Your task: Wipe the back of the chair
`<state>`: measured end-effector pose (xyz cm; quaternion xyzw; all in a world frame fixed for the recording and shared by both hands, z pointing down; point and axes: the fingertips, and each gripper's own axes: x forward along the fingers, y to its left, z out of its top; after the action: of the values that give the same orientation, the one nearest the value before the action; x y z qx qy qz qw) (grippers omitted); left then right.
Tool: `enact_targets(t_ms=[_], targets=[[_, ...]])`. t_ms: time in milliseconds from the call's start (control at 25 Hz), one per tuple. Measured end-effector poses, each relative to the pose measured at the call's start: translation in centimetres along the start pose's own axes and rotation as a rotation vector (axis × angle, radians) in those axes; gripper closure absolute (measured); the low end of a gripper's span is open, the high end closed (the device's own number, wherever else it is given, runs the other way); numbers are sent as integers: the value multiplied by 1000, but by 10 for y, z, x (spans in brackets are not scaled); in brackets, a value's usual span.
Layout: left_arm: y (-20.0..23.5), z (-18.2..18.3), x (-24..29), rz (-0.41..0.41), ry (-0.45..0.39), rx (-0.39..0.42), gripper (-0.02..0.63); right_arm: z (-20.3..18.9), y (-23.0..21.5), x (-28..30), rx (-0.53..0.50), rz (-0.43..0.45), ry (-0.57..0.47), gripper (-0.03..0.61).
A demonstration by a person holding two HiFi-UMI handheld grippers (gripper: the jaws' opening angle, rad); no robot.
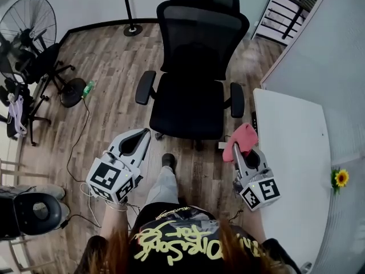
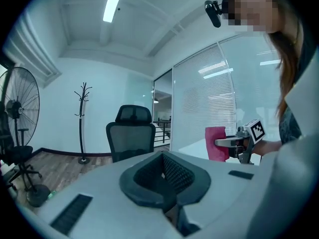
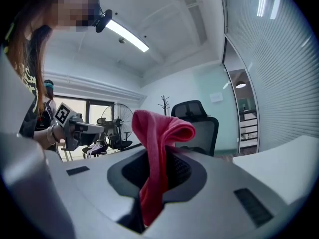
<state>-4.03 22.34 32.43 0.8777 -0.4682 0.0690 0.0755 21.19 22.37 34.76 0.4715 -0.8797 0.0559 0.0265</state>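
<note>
A black mesh-backed office chair (image 1: pixel 197 67) with headrest and armrests stands in front of me, its seat turned toward me. It also shows in the left gripper view as the chair (image 2: pixel 131 136) and in the right gripper view as the chair (image 3: pixel 199 126). My right gripper (image 1: pixel 238 148) is shut on a pink-red cloth (image 1: pixel 240 139) that is folded over the jaws, the cloth (image 3: pixel 157 153) hanging down between them. My left gripper (image 1: pixel 142 138) is shut with nothing in it, held left of the seat's front edge. Neither gripper touches the chair.
A white desk (image 1: pixel 291 164) stands at the right with a sunflower (image 1: pixel 341 178) on its far edge. A standing fan (image 1: pixel 28 24), a second dark chair (image 1: pixel 40 67), a coat stand base (image 1: pixel 133 29) and floor cables (image 1: pixel 77 147) lie left and behind. Glass partition on the right.
</note>
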Motion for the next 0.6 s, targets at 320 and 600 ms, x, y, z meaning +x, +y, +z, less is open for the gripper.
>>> enact_targets(t_ms=[320,600], targets=[[53,0,59,-29,16,2,620,1,-32,66,5,-32,-13,518],[105,21,115,-74,33,-3,620,18,-59,133,10,-66,0,518]])
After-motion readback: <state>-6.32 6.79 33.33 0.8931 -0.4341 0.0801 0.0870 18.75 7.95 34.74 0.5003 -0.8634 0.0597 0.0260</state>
